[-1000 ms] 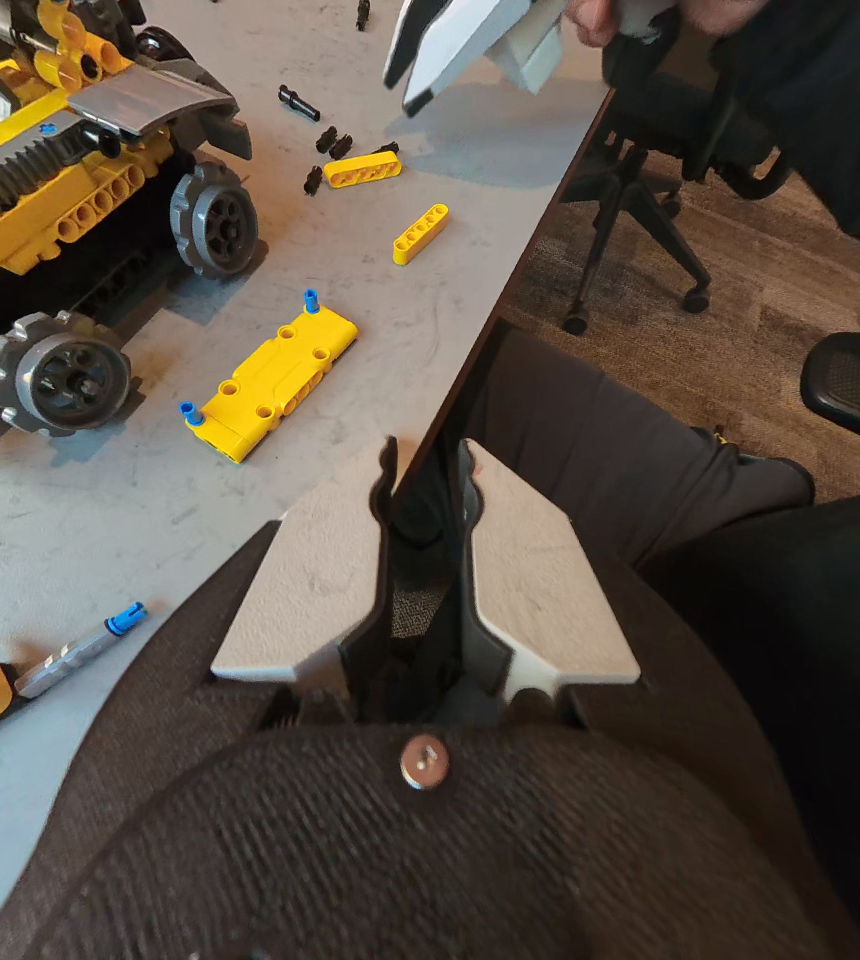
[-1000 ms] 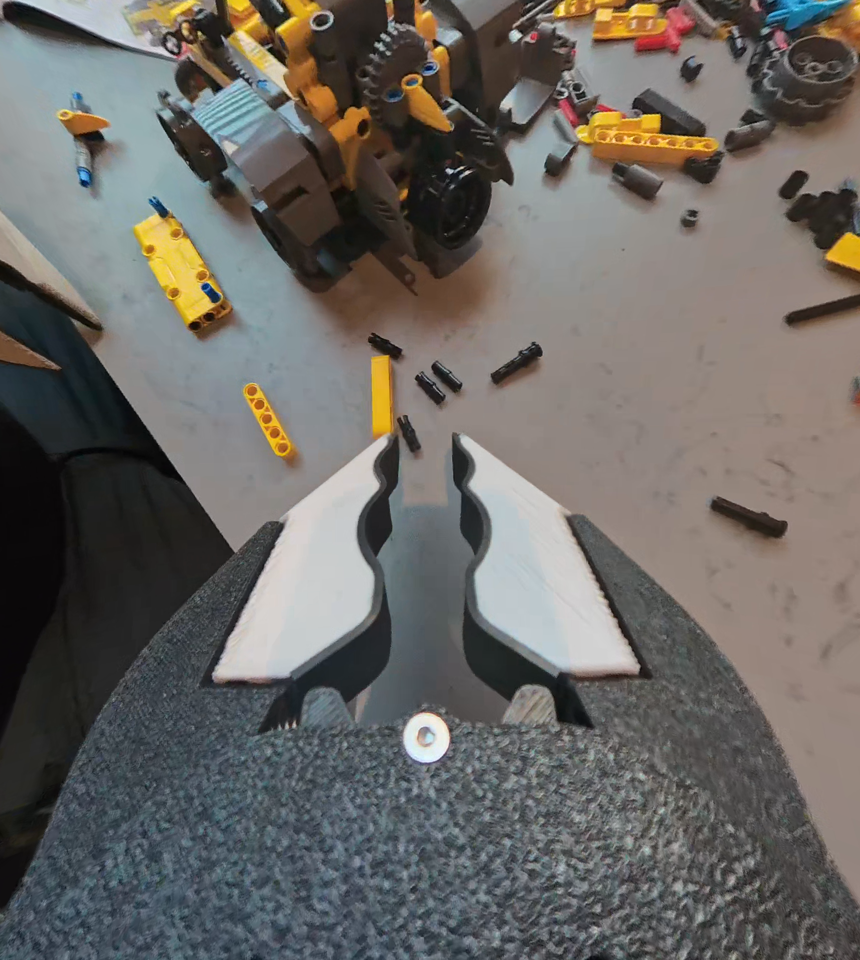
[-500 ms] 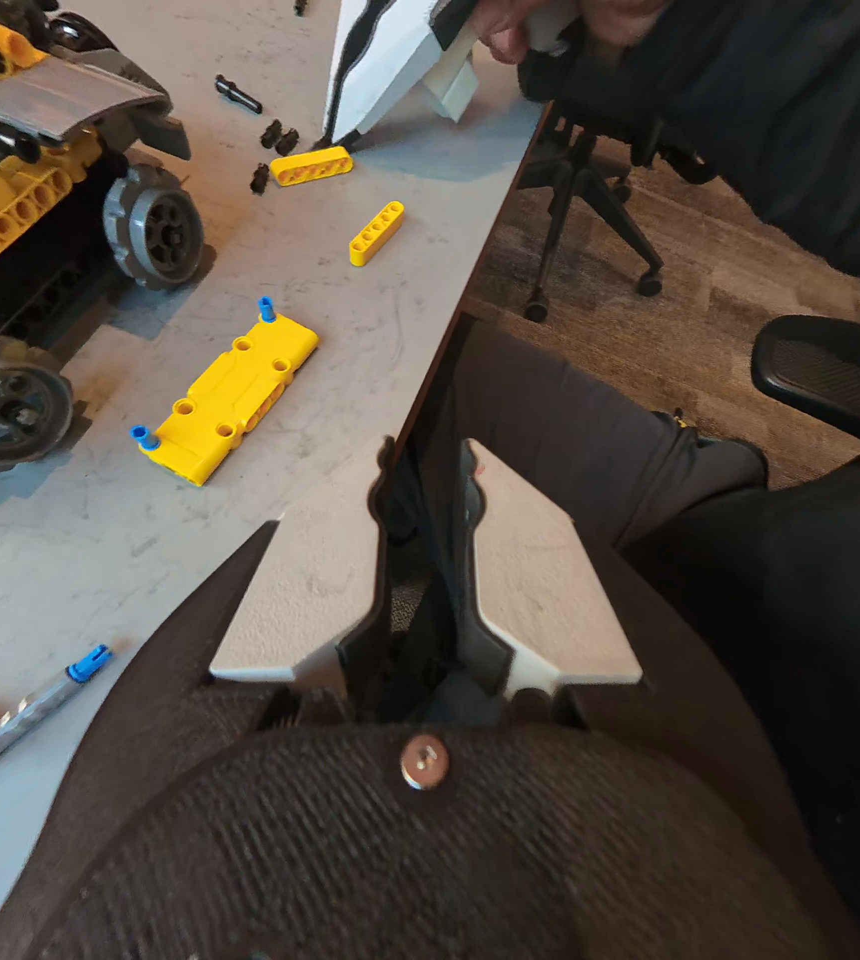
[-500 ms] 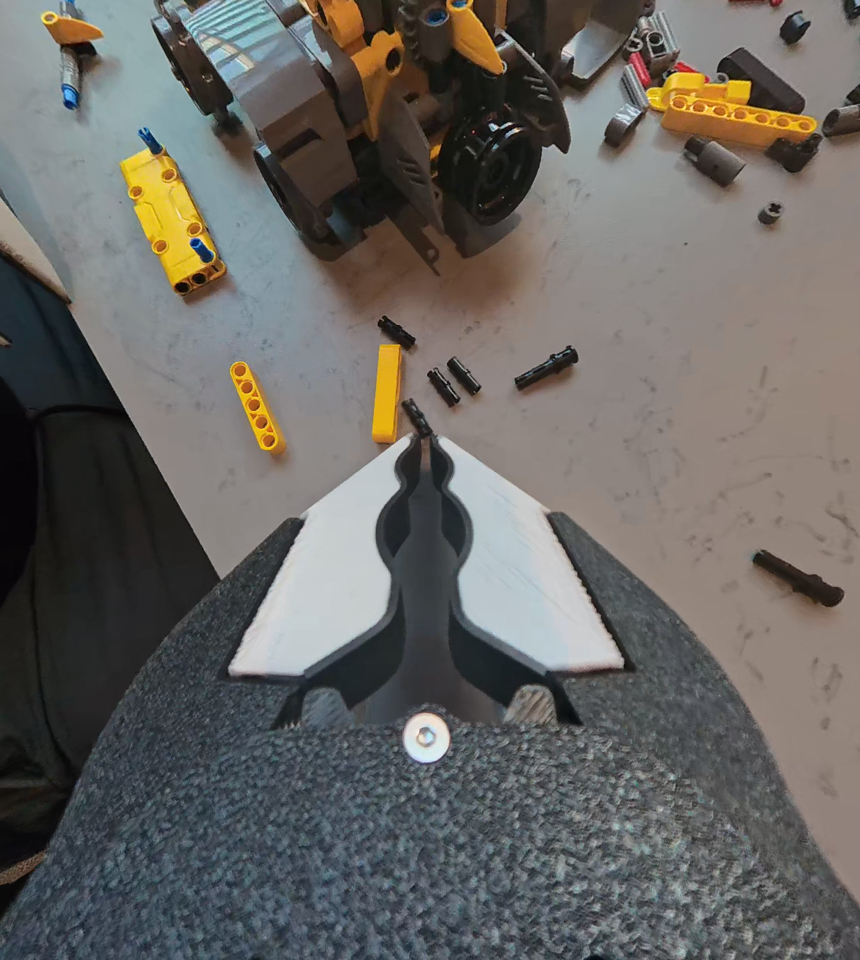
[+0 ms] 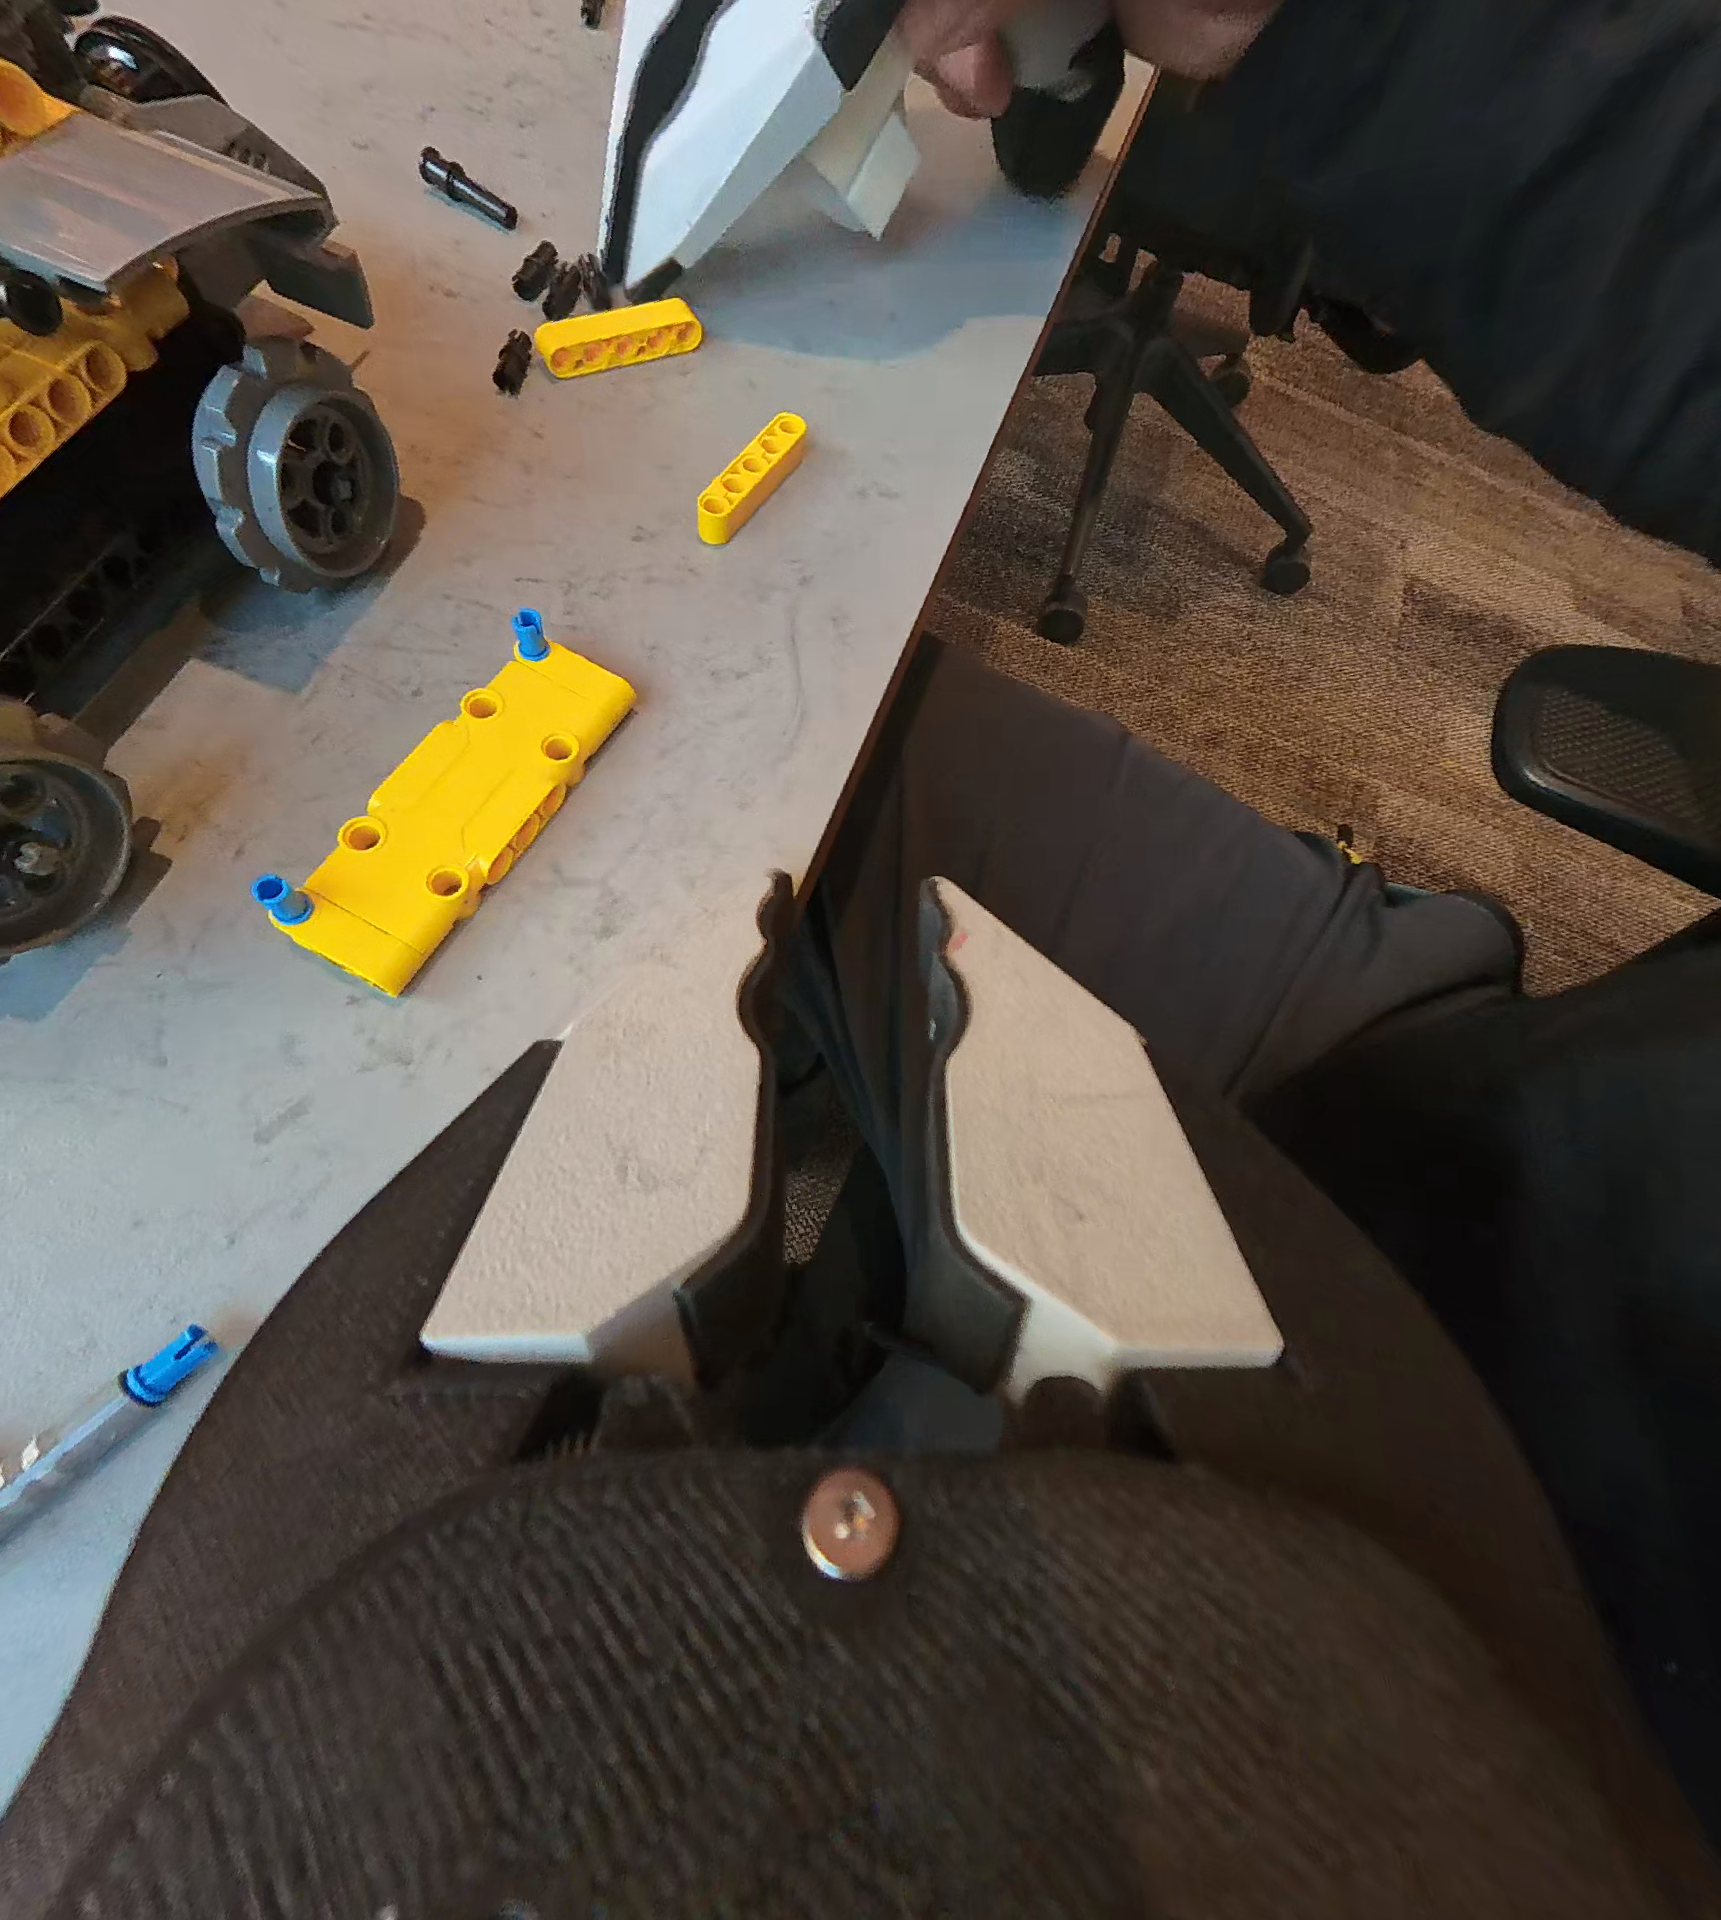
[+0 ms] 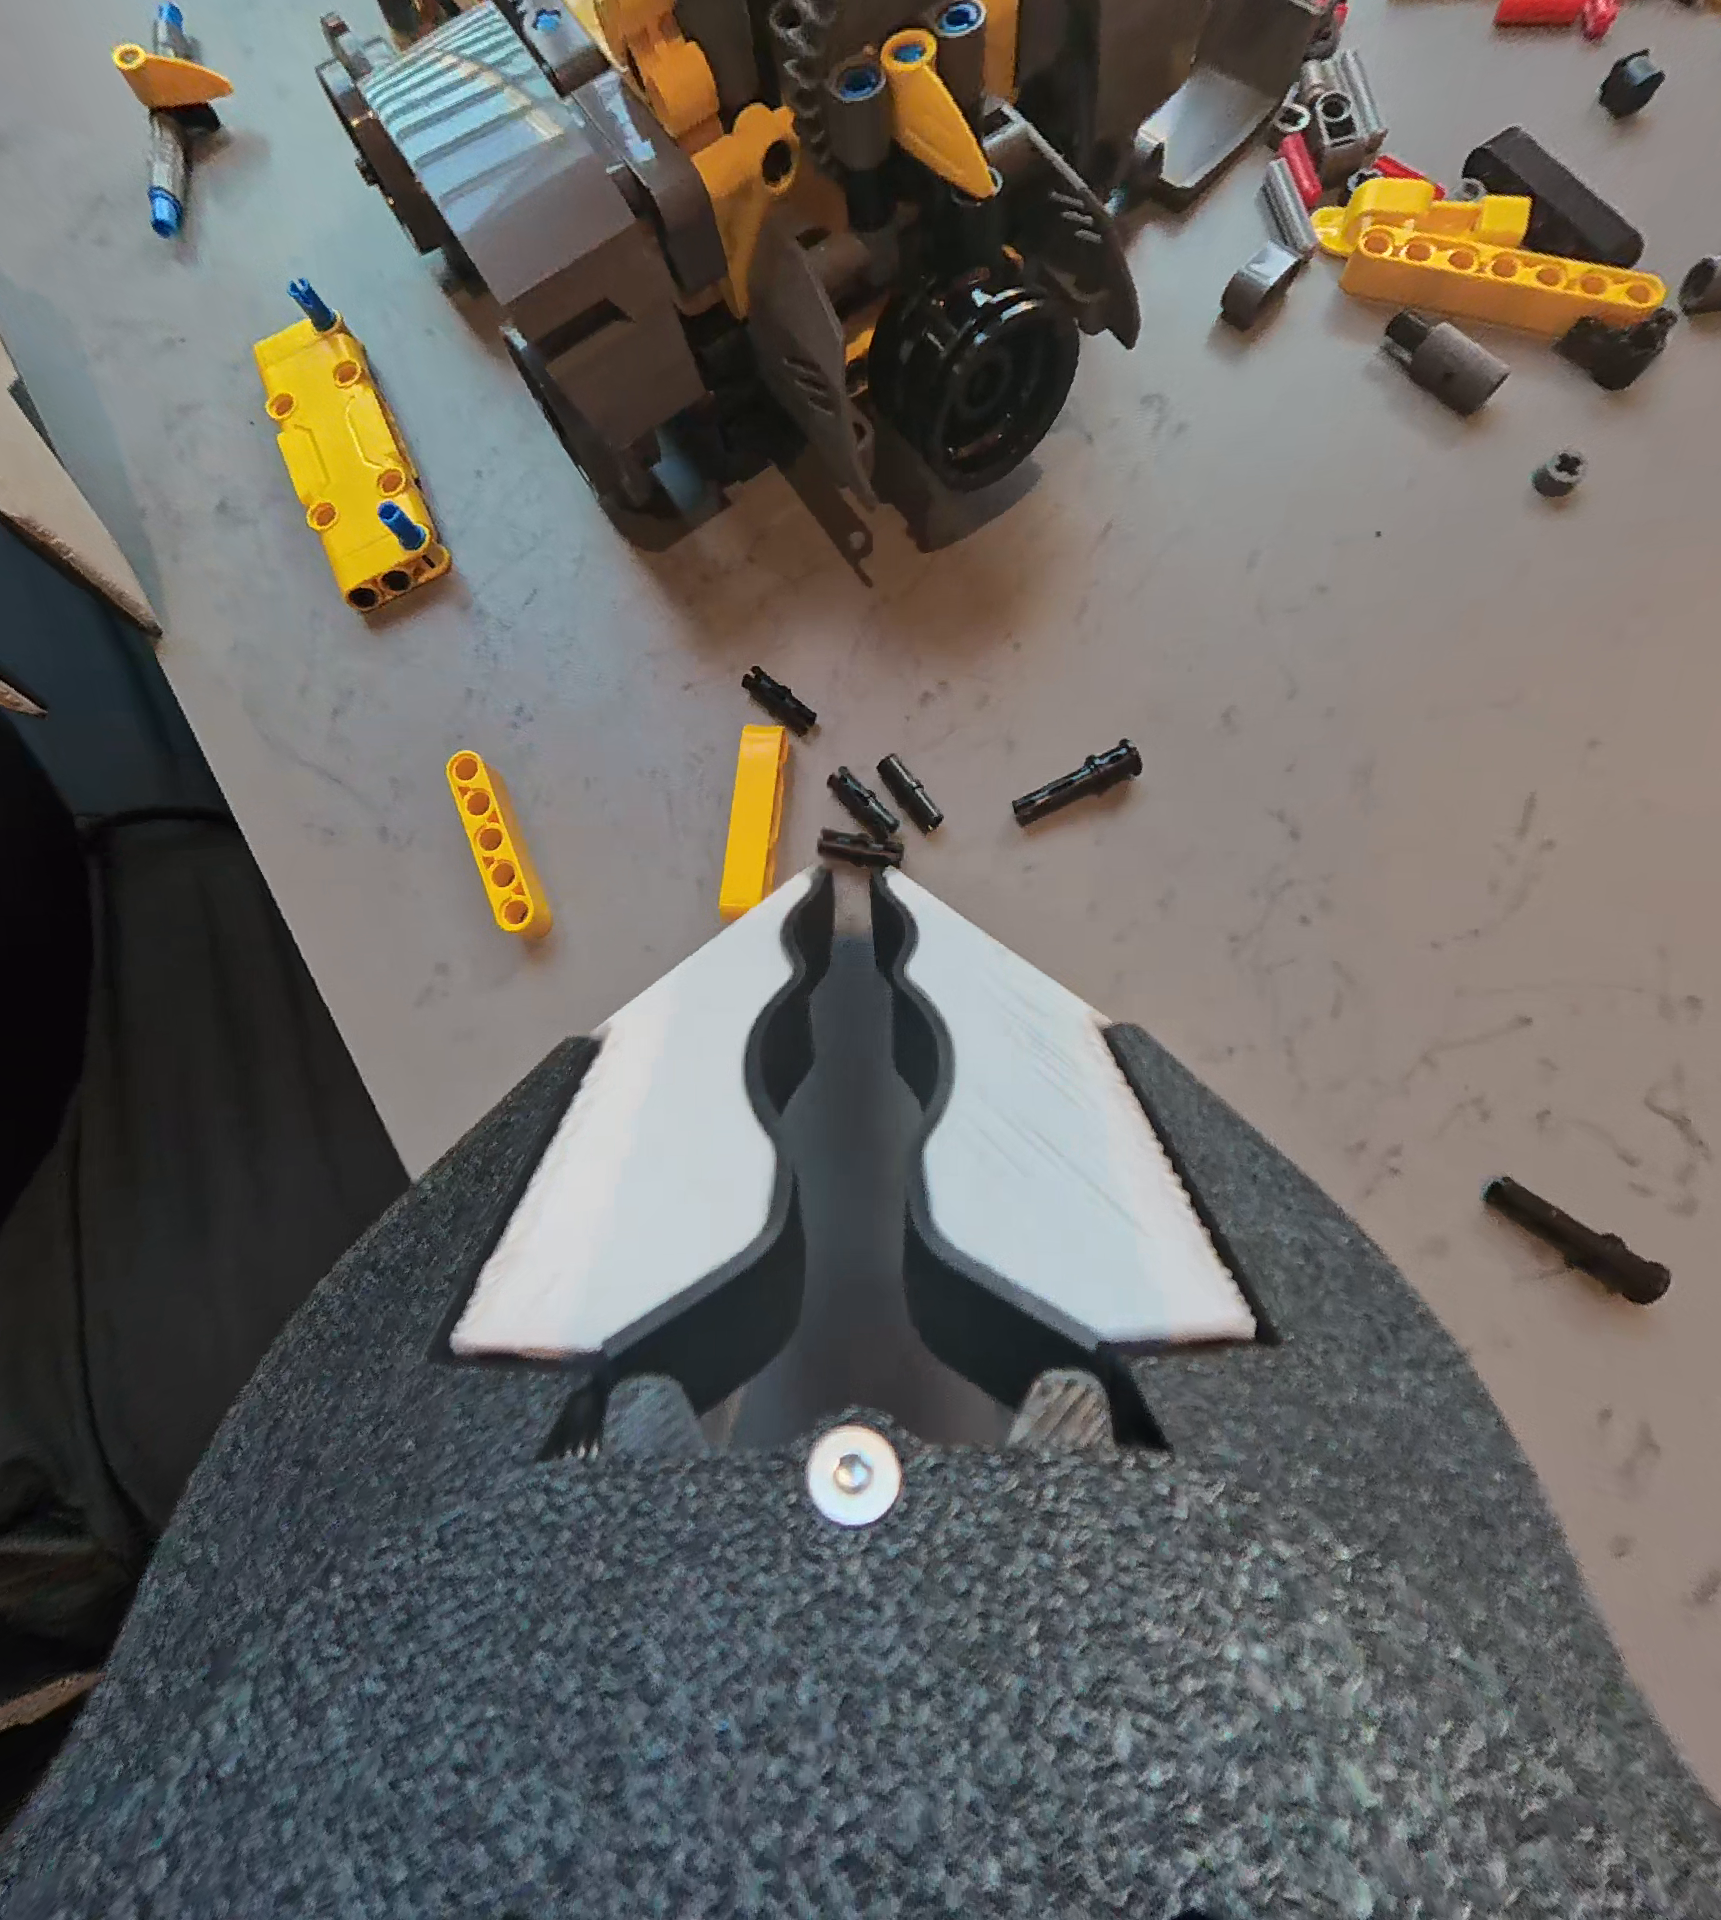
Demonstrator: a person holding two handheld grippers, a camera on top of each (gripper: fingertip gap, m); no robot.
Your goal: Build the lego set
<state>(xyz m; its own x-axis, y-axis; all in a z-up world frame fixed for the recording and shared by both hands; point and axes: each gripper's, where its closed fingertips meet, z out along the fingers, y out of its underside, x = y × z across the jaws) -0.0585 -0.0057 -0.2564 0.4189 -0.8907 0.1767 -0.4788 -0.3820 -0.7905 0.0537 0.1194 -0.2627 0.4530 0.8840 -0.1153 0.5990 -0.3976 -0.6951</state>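
Toy vehicle behind loose pins; beam left of pins.

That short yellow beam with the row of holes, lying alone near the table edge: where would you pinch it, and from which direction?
Probably across the middle of the short yellow beam, coming straight down from above, one finger on each long side. It lies flat, holes up, with bare table on both sides, and its long sides are straight and parallel. The longer yellow beam lies well apart from it.
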